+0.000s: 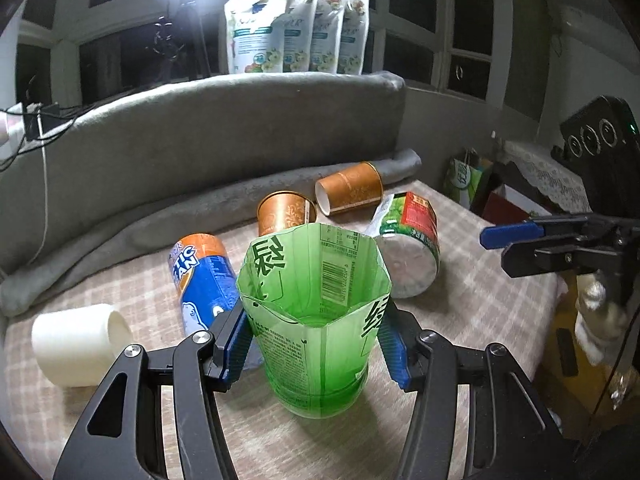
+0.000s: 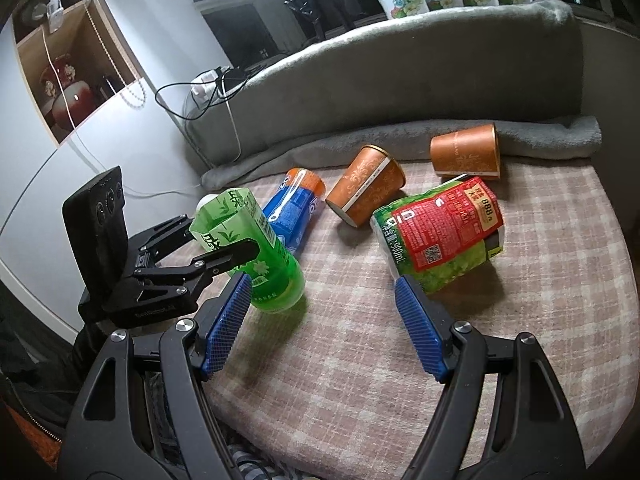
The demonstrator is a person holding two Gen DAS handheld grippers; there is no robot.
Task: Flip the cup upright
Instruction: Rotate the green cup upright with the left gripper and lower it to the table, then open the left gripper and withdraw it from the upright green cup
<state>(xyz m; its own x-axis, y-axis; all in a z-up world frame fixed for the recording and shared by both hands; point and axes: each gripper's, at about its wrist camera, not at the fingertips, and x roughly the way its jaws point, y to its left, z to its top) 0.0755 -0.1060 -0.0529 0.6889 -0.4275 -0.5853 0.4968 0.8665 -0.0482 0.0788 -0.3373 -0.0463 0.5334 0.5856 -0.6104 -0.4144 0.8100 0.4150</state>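
A green cut-bottle cup (image 1: 316,320) stands upright on the checked cloth, mouth up. My left gripper (image 1: 316,344) has its blue pads on both sides of the cup and is shut on it. In the right wrist view the same green cup (image 2: 256,248) stands at the left, held by the left gripper (image 2: 216,256). My right gripper (image 2: 324,328) is open and empty, low over the cloth, between the green cup and a red-and-green cup. It also shows in the left wrist view (image 1: 504,244) at the right edge.
Lying on their sides: a blue-and-orange cup (image 1: 204,276), two brown paper cups (image 1: 284,216) (image 1: 348,192), a red-and-green cup (image 1: 408,248) and a white cup (image 1: 76,344). A grey blanket roll (image 1: 140,216) borders the back. The cloth (image 2: 520,320) ends at the right.
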